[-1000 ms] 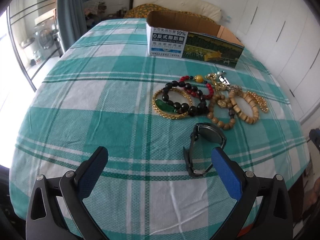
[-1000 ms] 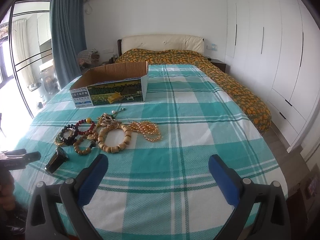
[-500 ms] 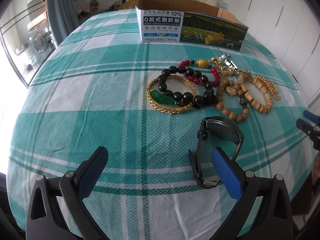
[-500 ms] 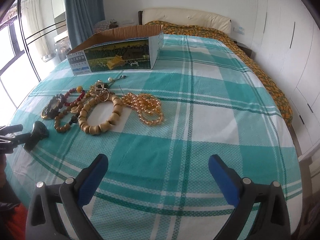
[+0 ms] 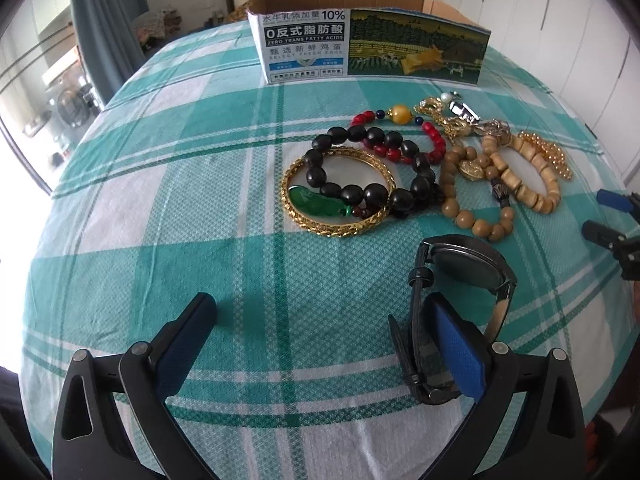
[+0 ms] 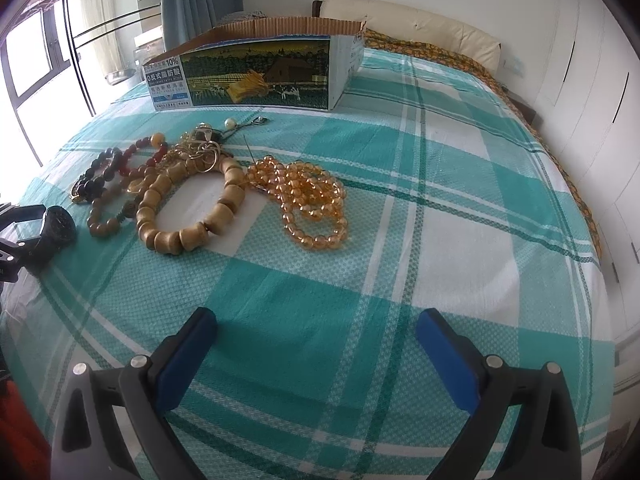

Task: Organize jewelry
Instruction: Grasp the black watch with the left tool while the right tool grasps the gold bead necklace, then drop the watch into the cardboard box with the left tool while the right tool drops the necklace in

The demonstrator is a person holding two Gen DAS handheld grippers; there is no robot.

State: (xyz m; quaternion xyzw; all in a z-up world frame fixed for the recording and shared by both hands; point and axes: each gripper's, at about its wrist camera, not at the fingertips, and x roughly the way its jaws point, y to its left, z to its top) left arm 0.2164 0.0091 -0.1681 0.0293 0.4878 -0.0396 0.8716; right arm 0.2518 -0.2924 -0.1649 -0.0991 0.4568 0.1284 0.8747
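Observation:
A pile of jewelry lies on the green plaid cloth: a black watch (image 5: 460, 292), a gold bangle with a green stone (image 5: 338, 192), black beads (image 5: 368, 168), red beads (image 5: 400, 136), wooden bead bracelets (image 5: 520, 176) and amber beads (image 6: 308, 200). My left gripper (image 5: 320, 320) is open low over the cloth; its right finger (image 5: 456, 344) sits inside the watch strap loop. My right gripper (image 6: 316, 340) is open and empty, on the near side of the amber beads. The watch also shows at the left edge of the right wrist view (image 6: 56, 228).
An open cardboard box (image 5: 372, 48) stands beyond the jewelry; it also shows in the right wrist view (image 6: 256, 68). The cloth covers a bed with a headboard (image 6: 412, 24) behind. White wardrobe doors (image 6: 592, 80) stand on the right, a curtain and windows on the left.
Both grippers have moved forward and down toward the jewelry. My left gripper's right finger has come into the watch strap loop. The jewelry has not moved.

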